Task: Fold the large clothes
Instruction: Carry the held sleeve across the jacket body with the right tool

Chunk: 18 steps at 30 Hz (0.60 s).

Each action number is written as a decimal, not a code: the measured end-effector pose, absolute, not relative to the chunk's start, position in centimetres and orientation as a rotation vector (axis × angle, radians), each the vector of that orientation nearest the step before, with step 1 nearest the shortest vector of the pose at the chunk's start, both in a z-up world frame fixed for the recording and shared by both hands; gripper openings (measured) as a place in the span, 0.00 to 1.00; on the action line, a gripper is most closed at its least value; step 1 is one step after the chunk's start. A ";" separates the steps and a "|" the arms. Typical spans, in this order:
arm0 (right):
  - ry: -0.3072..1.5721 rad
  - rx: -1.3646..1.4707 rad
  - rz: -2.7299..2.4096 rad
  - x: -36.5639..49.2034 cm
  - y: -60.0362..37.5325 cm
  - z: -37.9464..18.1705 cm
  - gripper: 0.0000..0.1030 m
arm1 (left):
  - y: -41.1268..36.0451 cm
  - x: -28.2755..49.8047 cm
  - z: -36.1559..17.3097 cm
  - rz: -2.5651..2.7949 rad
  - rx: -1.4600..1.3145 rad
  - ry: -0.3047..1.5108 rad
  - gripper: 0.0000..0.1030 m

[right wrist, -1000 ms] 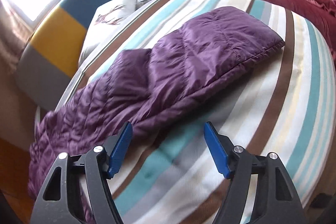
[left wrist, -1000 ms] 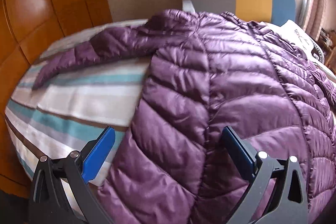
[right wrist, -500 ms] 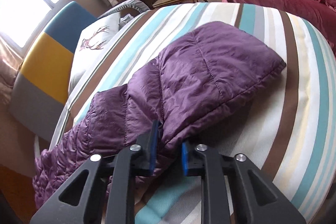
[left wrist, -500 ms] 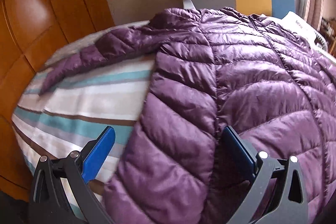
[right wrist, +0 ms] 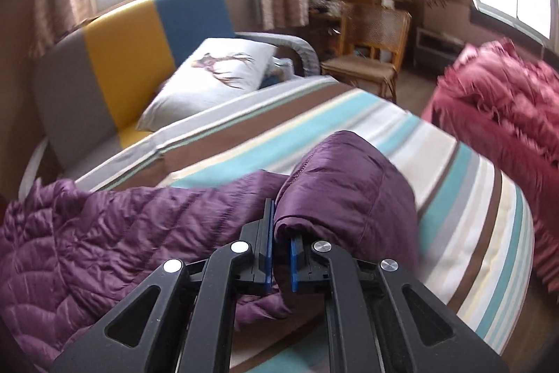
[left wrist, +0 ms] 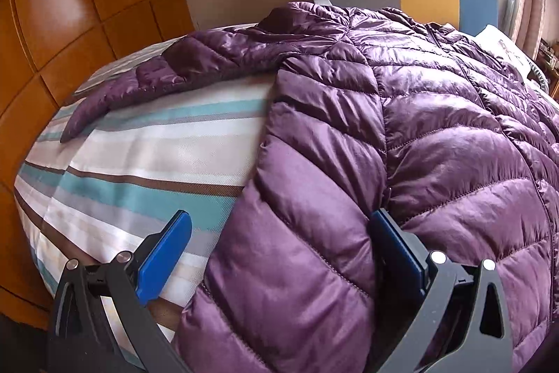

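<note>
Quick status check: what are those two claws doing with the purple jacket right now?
Right gripper just closed, pinching the sleeve. Left gripper open, astride the jacket edge. Nothing in the way.

Glossy quilted cloth, matt striped cotton, polished wood.

The purple jacket (left wrist: pixel 436 128) is seen as shiny, stitched, puffy fabric; the bed sheet (left wrist: pixel 146 163) as matt woven cloth; the wall panels (left wrist: pixel 52 16) as lacquered wood; the tongs (right wrist: pixel 279 254) as matt black plastic with blue pads and metal rivets.

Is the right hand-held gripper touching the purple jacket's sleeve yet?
Touching. The right wrist view shows the right hand-held gripper clamped shut on the purple jacket's sleeve.
</note>
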State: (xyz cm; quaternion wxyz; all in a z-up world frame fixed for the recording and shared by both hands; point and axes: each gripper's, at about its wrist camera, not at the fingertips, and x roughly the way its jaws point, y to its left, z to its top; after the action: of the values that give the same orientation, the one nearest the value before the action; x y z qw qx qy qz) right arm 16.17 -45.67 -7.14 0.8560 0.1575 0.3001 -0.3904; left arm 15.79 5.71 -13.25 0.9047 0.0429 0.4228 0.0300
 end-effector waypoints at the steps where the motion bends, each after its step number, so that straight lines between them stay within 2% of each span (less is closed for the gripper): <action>1: 0.629 0.307 -0.805 16.7 -45.0 -6.9 0.07 | 5.6 15.7 -13.3 0.064 0.090 0.870 0.98; 8: 0.633 0.087 -0.634 21.7 -37.5 -5.4 0.07 | 5.5 15.6 -13.4 0.067 0.091 0.863 0.98; 18: 0.702 -0.215 -0.293 28.7 -21.7 -7.1 0.07 | 6.4 15.8 -13.5 0.040 0.031 0.882 0.98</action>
State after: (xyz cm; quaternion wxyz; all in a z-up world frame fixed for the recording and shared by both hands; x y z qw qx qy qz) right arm 28.72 -21.65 -7.09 0.9229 -0.1048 0.3419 -0.1428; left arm 15.76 6.41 -13.54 0.9041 0.0151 0.4267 0.0192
